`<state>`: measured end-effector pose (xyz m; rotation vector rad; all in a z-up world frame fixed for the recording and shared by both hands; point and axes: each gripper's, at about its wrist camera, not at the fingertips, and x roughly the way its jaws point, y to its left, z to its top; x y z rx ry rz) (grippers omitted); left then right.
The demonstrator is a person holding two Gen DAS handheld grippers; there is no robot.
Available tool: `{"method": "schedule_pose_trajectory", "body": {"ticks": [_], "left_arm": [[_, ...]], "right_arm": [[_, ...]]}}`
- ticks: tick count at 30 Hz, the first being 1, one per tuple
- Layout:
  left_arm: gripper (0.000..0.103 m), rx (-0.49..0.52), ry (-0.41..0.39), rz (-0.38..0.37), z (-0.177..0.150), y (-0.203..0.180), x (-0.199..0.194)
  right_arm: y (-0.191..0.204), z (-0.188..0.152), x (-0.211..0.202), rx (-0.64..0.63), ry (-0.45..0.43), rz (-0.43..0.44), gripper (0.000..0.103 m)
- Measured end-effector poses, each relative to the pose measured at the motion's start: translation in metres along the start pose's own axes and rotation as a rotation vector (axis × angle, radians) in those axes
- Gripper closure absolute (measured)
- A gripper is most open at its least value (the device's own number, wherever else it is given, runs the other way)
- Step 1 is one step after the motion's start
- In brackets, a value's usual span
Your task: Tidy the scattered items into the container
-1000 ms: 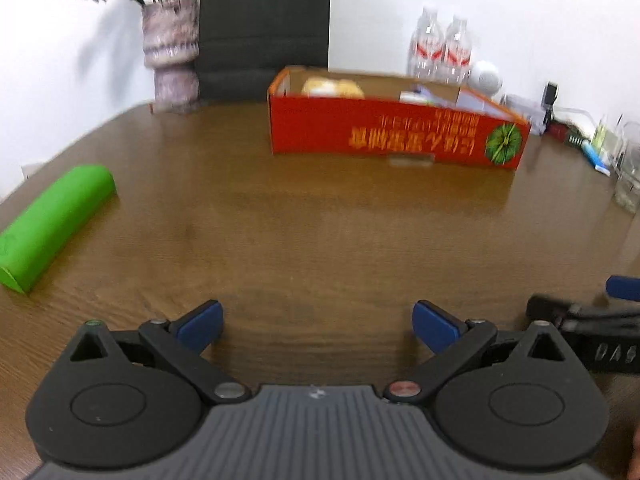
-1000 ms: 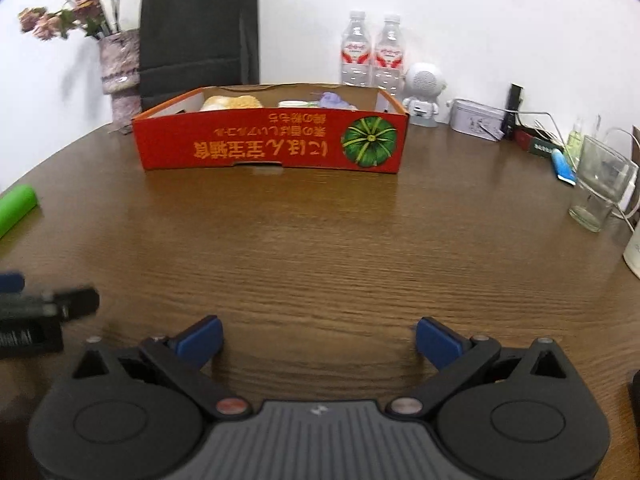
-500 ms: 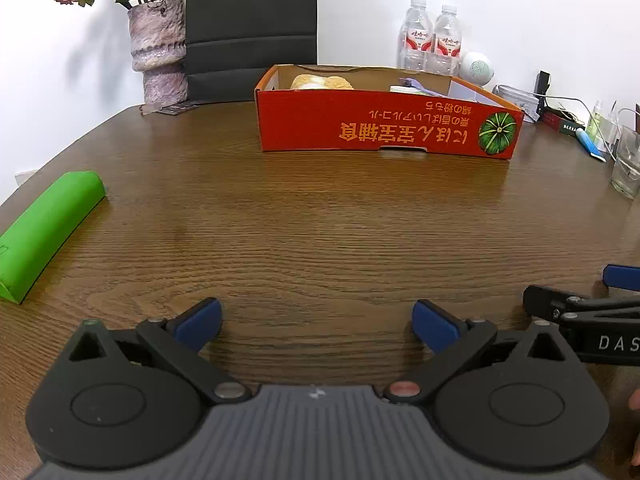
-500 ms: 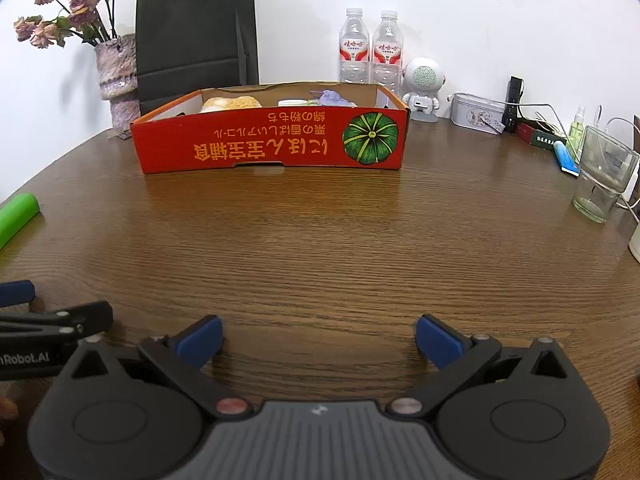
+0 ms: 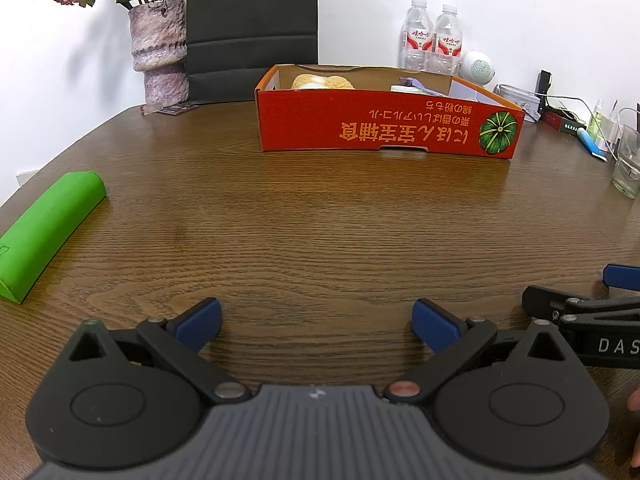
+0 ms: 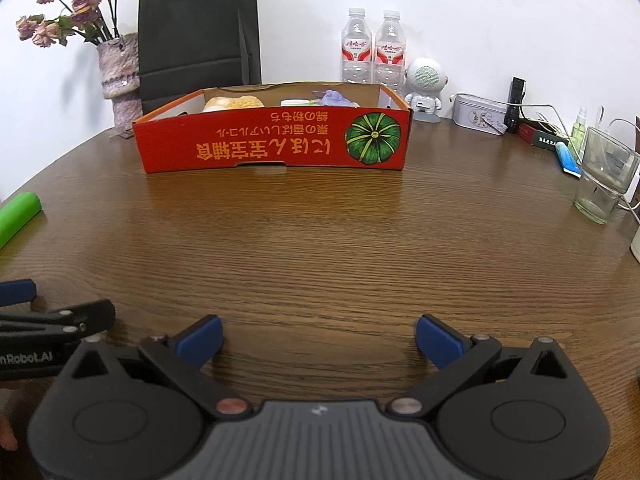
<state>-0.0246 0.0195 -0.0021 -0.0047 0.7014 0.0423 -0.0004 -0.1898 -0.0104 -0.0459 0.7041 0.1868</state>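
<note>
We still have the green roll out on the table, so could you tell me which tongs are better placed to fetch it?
Left, probably. The green roll lies just left of the open left tongs; from the right tongs it sits at the far left edge.

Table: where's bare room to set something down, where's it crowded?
Free: the wide wood stretch between the red box and both open grippers, bordered left by the green roll. Crowded: far right edge, around the glass, tin and cables.

In front of me the wooden counter carries a red box, a green roll and a glass. Along its far edge stand a vase, a black bag and two water bottles.
</note>
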Motion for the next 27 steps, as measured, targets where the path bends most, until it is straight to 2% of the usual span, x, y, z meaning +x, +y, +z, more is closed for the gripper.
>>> {"method": "schedule_pose_trajectory", "body": {"ticks": [27], "left_arm": [[0.0,0.012,0.0,-0.014,-0.0004,-0.0045,-0.0009]], "right_arm": [[0.0013,-0.0011,-0.0012,-0.016,0.0,0.02,0.0]]}}
